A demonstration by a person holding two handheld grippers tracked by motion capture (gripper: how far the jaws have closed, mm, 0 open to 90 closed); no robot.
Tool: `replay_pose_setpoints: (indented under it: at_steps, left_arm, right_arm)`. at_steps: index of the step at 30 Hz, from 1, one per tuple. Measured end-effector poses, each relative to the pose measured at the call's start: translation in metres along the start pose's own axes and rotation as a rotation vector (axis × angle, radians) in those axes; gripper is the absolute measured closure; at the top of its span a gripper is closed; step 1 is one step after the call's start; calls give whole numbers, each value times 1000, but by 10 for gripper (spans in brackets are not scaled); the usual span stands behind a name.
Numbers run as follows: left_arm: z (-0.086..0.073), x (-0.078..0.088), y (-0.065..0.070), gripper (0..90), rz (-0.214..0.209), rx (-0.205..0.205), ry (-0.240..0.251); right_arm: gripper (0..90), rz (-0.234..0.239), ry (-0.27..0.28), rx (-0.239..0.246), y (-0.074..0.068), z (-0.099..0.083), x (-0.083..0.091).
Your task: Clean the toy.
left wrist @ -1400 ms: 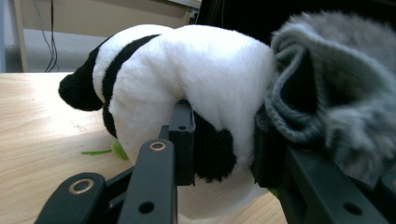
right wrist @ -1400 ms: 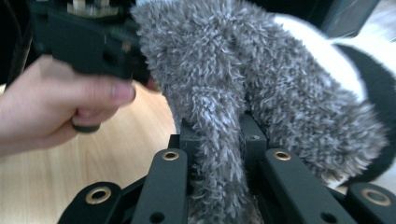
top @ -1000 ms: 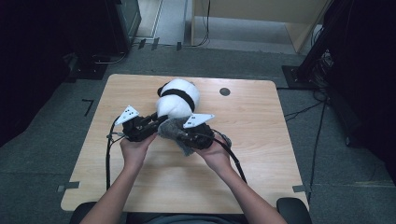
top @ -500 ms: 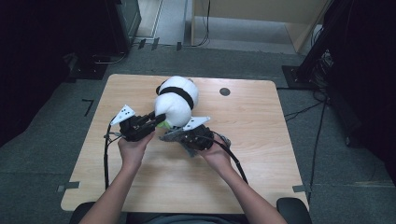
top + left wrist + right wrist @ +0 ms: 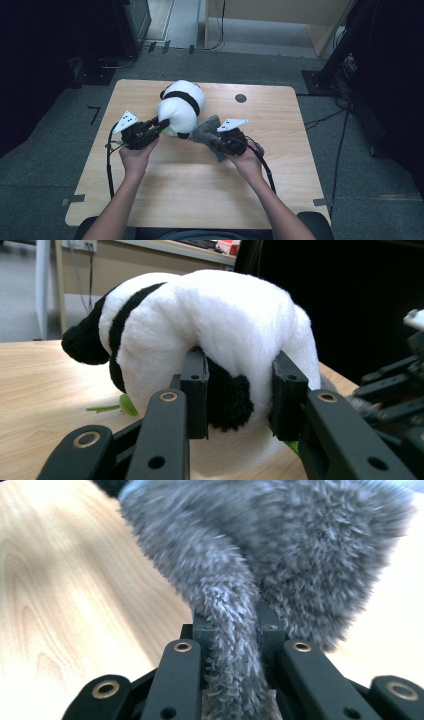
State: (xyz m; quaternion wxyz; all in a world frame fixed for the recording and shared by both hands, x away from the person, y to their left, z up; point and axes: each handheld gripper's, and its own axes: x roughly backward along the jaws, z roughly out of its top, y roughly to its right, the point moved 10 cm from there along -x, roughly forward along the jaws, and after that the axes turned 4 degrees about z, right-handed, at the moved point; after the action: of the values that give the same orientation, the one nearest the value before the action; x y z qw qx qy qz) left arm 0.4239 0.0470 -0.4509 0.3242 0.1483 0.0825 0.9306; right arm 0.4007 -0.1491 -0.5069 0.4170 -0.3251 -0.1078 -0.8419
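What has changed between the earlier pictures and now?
The right gripper pulled the grey furry piece away from the panda toy, toward the right, so the two now lie apart. The left gripper stays clamped on the panda, which remains on the table.

Plush panda: white body with black band and black limbs, lying on the table. Left hand-held gripper: two black jaws rising from below, pads pressed into a fold of the panda's white and black plush on both sides. Green leaf-like piece: under the panda, just left of the left jaw. Second hand-held gripper: black linkage to the right, close beside the panda
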Motion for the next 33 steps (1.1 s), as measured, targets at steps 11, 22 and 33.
replay_pose_setpoints:
  at_steps: [11, 22, 33]
  left_arm:
    - [2, 6, -21, 669, 42, 9, 12]
    - [-6, 9, -53, 668, 87, 45, -2]
    - [-28, 15, -84, 644, 57, 97, -101]
  right_arm:
    - [779, -69, 25, -46, 34, -6, 28]
    - [778, -137, 12, -136, 76, -27, 51]
    - [764, -212, 13, -229, 118, -57, 54]
